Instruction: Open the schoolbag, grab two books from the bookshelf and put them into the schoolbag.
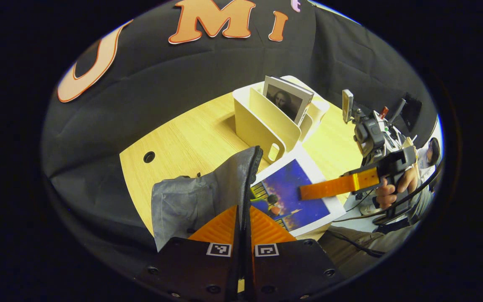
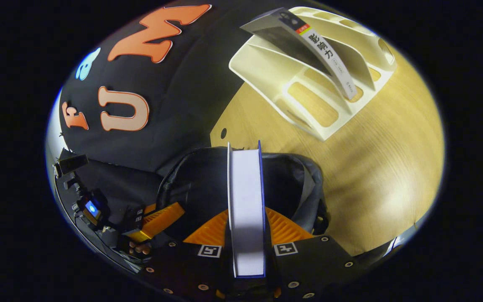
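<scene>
The grey schoolbag (image 1: 195, 201) stands on the wooden table (image 1: 191, 138), and my left gripper (image 1: 244, 208) is shut on its zippered rim. Beside it, a blue-covered book (image 1: 292, 193) hangs tilted with my right gripper (image 1: 306, 193) shut on it. In the right gripper view that book (image 2: 245, 180) shows edge-on between the fingers of my right gripper (image 2: 245, 212), just above the schoolbag's dark open mouth (image 2: 199, 184). My left gripper (image 2: 170, 214) holds the rim at lower left. A cream bookshelf (image 1: 262, 121) holds one portrait-covered book (image 1: 287, 98), leaning in its slot (image 2: 325, 54).
The bookshelf (image 2: 308, 92) stands behind the bag toward the table's far side. A person's hand (image 1: 388, 193) grips the right gripper's handle at the right. Bare tabletop (image 2: 384, 167) lies to the right of the bag. A cable hole (image 1: 149, 157) marks the table's left end.
</scene>
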`<state>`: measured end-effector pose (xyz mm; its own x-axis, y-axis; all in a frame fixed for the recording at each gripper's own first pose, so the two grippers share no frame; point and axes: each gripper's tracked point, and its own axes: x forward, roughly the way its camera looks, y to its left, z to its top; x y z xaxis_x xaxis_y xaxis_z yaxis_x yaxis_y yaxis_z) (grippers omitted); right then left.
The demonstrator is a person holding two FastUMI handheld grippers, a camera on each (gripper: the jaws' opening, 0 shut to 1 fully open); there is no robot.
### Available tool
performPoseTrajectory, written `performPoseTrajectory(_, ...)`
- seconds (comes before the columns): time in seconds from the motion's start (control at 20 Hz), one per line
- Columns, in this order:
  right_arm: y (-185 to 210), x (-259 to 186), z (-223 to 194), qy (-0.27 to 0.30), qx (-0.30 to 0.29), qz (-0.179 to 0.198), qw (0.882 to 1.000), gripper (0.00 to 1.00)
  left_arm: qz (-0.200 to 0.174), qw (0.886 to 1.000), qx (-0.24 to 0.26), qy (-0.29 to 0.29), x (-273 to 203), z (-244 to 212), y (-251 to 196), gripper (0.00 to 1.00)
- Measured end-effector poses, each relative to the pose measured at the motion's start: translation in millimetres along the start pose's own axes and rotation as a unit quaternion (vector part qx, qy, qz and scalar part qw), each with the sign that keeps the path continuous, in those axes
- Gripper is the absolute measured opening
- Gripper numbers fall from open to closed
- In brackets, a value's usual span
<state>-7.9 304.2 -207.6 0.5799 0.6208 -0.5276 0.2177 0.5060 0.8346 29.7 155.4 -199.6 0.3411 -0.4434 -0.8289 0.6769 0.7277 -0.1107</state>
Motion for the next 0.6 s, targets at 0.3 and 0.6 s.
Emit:
performPoseTrajectory(0.3, 0, 39, 2, -0.017, 0.038, 0.027, 0.999, 0.31, 0.008, 1.0, 0.006, -0.014, -1, 5, -3, 0.06)
performPoseTrajectory(0.6, 11, 65, -5, -0.036, 0.08, 0.062, 0.994, 0.31, -0.001, 1.0, 0.012, -0.028, -2, 10, -13, 0.06)
